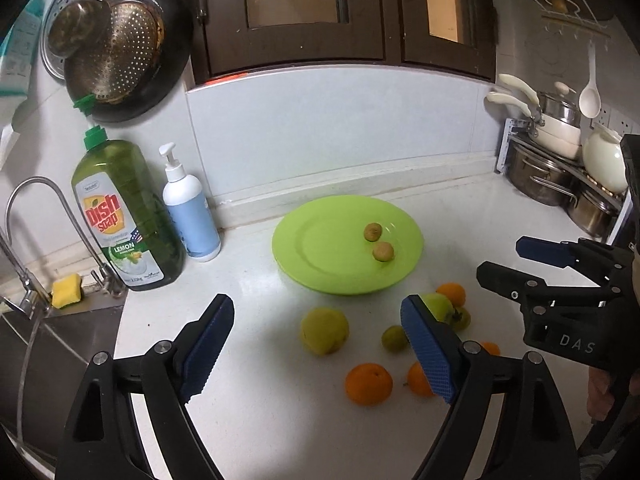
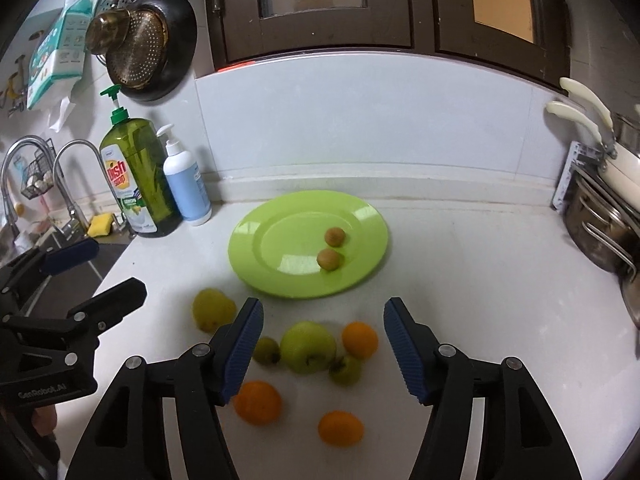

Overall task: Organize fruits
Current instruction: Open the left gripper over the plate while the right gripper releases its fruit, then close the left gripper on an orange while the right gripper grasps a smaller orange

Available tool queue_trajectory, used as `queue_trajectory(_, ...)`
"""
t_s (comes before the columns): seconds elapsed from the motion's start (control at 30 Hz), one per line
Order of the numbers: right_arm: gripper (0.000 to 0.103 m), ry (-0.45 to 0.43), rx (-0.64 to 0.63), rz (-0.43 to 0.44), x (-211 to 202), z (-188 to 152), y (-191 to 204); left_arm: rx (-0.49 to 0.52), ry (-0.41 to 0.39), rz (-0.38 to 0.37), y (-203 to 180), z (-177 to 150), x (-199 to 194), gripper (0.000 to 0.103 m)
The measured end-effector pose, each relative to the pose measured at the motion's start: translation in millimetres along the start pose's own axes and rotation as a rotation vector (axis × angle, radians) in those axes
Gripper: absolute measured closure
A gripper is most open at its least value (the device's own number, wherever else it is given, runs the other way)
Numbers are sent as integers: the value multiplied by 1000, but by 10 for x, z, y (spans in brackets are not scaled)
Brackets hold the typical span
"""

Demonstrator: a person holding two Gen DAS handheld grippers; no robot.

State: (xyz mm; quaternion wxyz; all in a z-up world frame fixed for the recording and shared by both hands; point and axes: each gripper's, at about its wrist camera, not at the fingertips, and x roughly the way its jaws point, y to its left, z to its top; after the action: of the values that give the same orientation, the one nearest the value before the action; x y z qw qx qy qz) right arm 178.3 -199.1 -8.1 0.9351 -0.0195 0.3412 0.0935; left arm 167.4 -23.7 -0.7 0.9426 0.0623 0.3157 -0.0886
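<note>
A lime green plate (image 1: 320,240) (image 2: 280,240) lies on the white counter with two small brown fruits (image 1: 378,242) (image 2: 332,248) on it. In front of it lie loose fruits: a yellow-green fruit (image 1: 324,330) (image 2: 212,310), a green apple (image 2: 308,346) (image 1: 438,306), oranges (image 1: 368,384) (image 2: 258,402) and small green fruits (image 1: 394,338) (image 2: 346,370). My left gripper (image 1: 320,348) is open and empty above the loose fruits. My right gripper (image 2: 322,344) is open and empty over the apple; it also shows in the left wrist view (image 1: 500,260).
A green dish soap bottle (image 1: 124,216) and a white pump bottle (image 1: 192,208) stand at the back left beside the sink and tap (image 1: 44,216). Pots (image 1: 560,168) are stacked at the right. Pans hang on the wall (image 1: 116,40).
</note>
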Motion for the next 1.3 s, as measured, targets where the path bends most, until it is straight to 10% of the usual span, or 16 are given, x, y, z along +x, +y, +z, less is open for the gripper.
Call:
queue_trajectory(0.37, 36, -58, 9, -105, -407, -232, -69, 49, -23, 38, -120, -205, -229, 17)
queue_trajectory(1.3, 49, 282, 59, -18, 329, -770, -169, 158, 204, -28, -297, -702, 567, 24)
